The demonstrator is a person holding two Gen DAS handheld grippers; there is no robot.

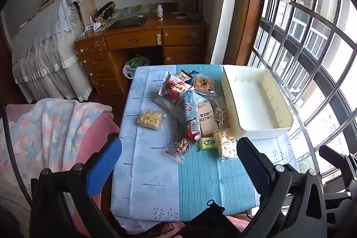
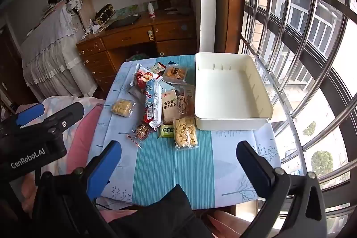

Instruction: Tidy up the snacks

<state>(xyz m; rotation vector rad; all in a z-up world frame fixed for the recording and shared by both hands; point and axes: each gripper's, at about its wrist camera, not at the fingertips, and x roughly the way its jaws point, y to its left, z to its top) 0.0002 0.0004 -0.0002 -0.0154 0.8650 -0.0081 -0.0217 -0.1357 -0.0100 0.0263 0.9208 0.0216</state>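
Nothing is sorted yet: both the left gripper [image 1: 178, 162] and the right gripper [image 2: 178, 162] hover at the near edge of the counter [image 2: 156, 171], fingers spread wide and empty. The snacks [image 2: 156, 102], crinkly clear and printed packets, lie heaped mid-counter, just left of the empty cream tray [image 2: 232, 122]. The next move is probably pinching the nearest puffed-snack bag [image 2: 185, 132] by its edge.

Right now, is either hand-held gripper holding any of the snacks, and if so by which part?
Nothing is held. The left hand-held gripper and the right hand-held gripper both stand wide open above the tablecloth, short of the snack pile.
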